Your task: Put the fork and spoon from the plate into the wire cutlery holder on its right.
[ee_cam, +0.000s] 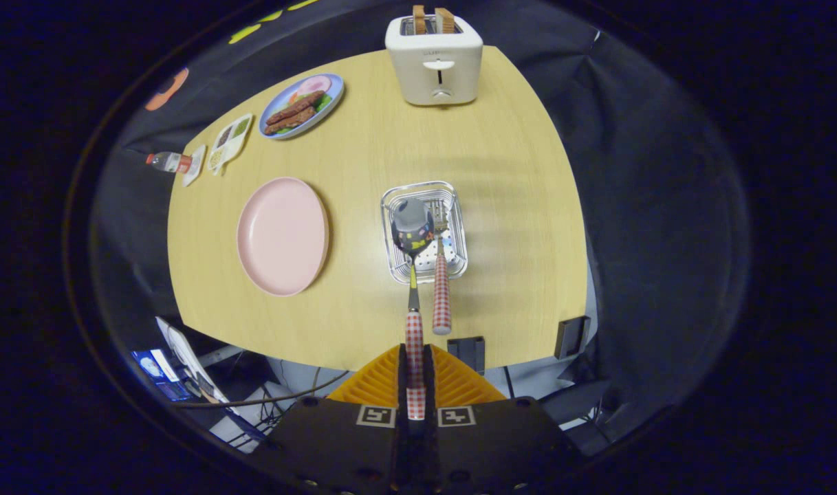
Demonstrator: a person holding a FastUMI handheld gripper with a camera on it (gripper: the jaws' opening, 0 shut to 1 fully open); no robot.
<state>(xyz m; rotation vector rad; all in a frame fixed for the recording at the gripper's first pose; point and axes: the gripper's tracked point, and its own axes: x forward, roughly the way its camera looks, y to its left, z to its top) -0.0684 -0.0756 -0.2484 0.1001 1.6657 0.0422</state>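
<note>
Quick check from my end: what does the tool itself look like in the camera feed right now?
The tool has two narrow fingers flanked by ribbed, fan-shaped panels. Behind them sits a dark, boxy body carrying two square black-and-white fiducial markers, one on each side of the central slot.

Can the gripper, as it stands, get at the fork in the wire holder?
Probably not yet: the gripper is shut on the spoon, whose bowl hangs over the wire holder. The fork stands there with its handle free, just beside the spoon.

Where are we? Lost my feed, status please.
Gripper shut on spoon handle, bowl over wire cutlery holder. Fork already standing in it. Pink plate bare. Nothing blocking.
</note>
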